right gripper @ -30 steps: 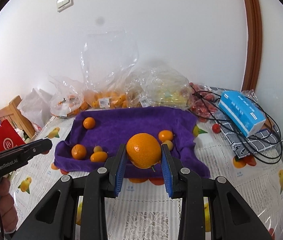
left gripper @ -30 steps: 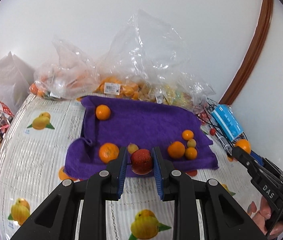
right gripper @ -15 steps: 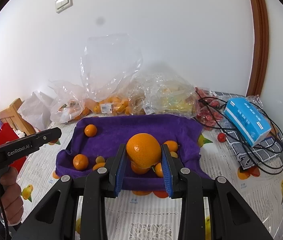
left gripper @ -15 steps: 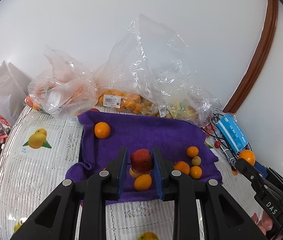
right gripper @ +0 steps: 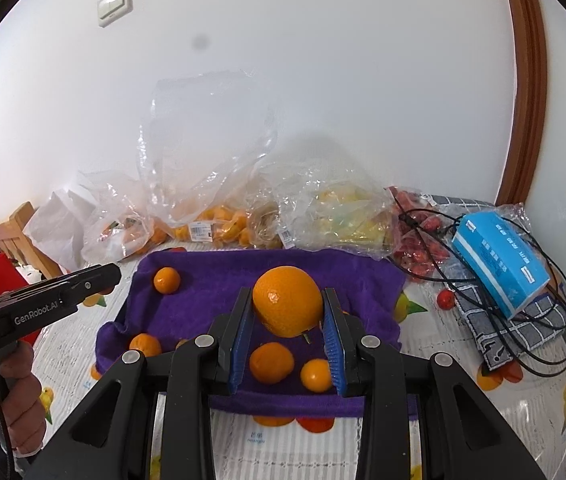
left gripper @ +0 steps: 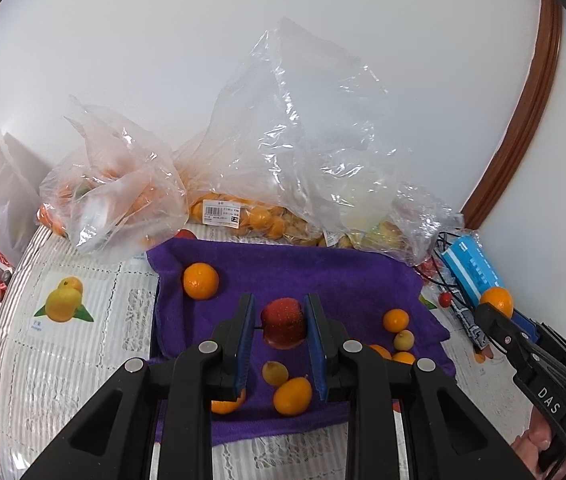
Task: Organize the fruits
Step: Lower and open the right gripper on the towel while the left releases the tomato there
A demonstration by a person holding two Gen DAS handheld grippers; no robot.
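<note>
My left gripper (left gripper: 279,324) is shut on a small red fruit (left gripper: 284,323), held in the air above the purple towel (left gripper: 323,276). My right gripper (right gripper: 287,312) is shut on a large orange (right gripper: 287,301), also above the towel (right gripper: 219,276); it shows in the left wrist view as a black gripper (left gripper: 495,312) at the right with the orange (left gripper: 497,299) at its tip. On the towel lie loose oranges (left gripper: 200,281) (left gripper: 395,319) (right gripper: 271,362), a kumquat (left gripper: 293,396) and small yellow fruits (left gripper: 275,373).
Clear plastic bags of oranges (left gripper: 131,200) and yellow fruit (right gripper: 343,216) line the wall behind the towel. A blue tissue box (right gripper: 501,258), black cables (right gripper: 523,320) and a checked cloth lie at the right. A person's hand (right gripper: 11,392) holds the left gripper handle.
Both grippers have carried their fruit forward over the towel toward the bags at the wall. The grips have not changed.
</note>
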